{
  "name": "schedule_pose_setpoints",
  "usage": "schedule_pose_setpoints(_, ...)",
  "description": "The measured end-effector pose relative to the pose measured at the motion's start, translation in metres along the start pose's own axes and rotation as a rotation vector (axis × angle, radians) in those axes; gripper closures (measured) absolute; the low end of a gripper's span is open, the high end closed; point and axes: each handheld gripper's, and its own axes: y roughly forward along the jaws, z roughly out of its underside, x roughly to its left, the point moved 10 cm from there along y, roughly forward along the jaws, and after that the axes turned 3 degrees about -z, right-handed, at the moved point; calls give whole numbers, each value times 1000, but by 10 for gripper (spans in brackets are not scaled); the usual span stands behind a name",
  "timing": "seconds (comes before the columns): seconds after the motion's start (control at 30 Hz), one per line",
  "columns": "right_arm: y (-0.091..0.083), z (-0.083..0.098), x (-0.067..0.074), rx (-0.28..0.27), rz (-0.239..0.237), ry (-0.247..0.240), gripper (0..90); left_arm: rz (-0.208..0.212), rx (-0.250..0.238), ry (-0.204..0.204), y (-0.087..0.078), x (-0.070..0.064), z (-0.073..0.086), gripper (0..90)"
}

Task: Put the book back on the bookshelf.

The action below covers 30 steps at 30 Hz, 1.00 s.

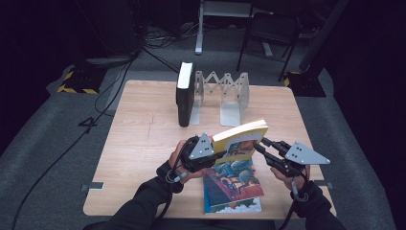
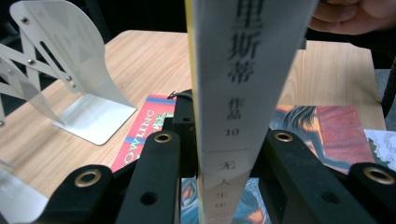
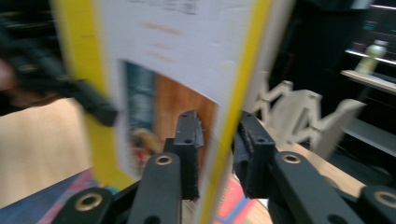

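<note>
Yellow-edged book point(image 1: 241, 140) raised above table point(image 1: 143, 143), tilted, suspended between both grippers, directly over colourful book point(image 1: 233, 188) lying flat near front edge of table. Left gripper point(image 1: 210, 154) clamped on spine end of yellow-edged book point(image 2: 238, 93): spine with printed characters seated between both black jaws, jaws in contact on either side. Right gripper point(image 1: 262, 146) at opposite end of yellow-edged book point(image 3: 187, 70): yellow cover edge between the two jaws, jaws slightly parted, narrow gap visible at each pad, no firm clamp. Black book point(image 1: 185, 93) standing upright at rear of table, against left plate of expanding metal bookend point(image 1: 225, 93). Bookend point(image 2: 70, 74) well apart from yellow-edged book.
</note>
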Motion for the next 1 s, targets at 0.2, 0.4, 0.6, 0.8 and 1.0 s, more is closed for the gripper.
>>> schedule_pose_setpoints(0.2, 15, 18, -4, 85, -32, 83, 426, 8, -51, -32, 2, -2, 1, 741)
schedule_pose_setpoints(0.4, 29, 26, 6, 121, -65, 70, 455, 6, -96, -70, 3, 1, -6, 699)
schedule_pose_setpoints(0.6, 30, 25, 8, 121, -58, 63, 458, 2, -127, -67, 3, 0, -16, 679)
schedule_pose_setpoints(0.8, 30, 25, 9, 123, -55, 69, 454, -2, -163, -74, 5, 1, -27, 670)
schedule_pose_setpoints(1.0, 32, 24, 9, 127, -51, 54, 428, -20, -172, -44, 11, -1, -44, 706)
